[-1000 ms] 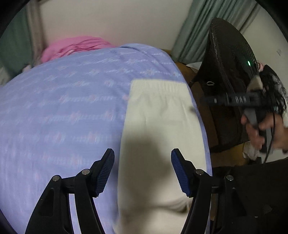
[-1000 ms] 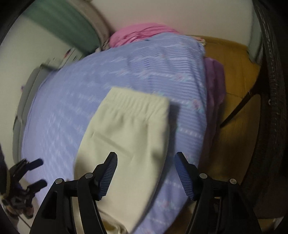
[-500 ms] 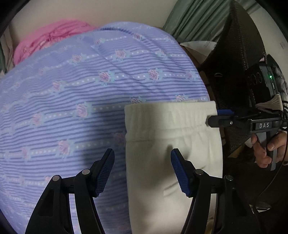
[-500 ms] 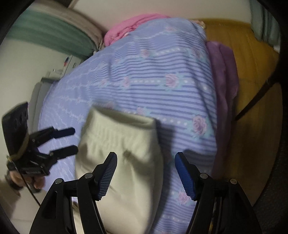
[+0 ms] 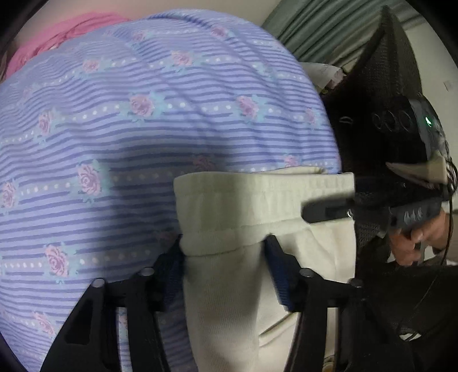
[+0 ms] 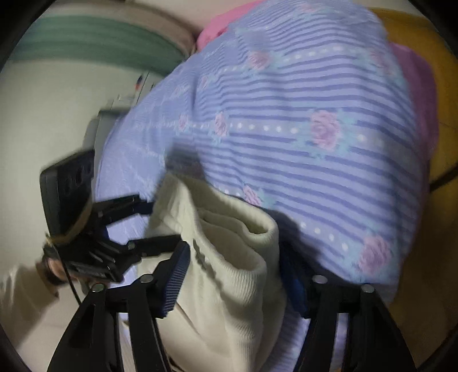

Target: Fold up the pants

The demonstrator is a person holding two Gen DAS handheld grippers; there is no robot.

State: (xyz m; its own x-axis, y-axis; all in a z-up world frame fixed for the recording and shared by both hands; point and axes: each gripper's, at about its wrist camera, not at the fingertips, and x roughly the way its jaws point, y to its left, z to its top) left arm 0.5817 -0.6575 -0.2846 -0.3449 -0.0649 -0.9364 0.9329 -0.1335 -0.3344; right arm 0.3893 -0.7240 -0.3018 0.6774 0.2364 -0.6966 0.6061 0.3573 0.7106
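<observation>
Cream pants (image 5: 243, 229) lie on a purple striped floral bedspread (image 5: 143, 128), waistband away from me. My left gripper (image 5: 226, 263) is open, its jaws set around the left waistband corner. In the right wrist view the pants (image 6: 229, 257) show the open waistband at its right corner, between the open jaws of my right gripper (image 6: 237, 271). Each gripper shows in the other's view: the right gripper (image 5: 329, 209) over the waistband, the left gripper (image 6: 137, 223) at the pants' left edge.
A pink cloth (image 5: 57, 31) lies at the bed's far end. A black mesh chair (image 5: 386, 114) stands right of the bed, green curtains (image 5: 315, 23) behind. A purple cloth (image 6: 420, 94) and yellow floor (image 6: 429, 43) lie right of the bed.
Both grippers have moved forward and down to the waistband. Their open jaws now straddle its two corners; the fabric at the right corner is bunched up.
</observation>
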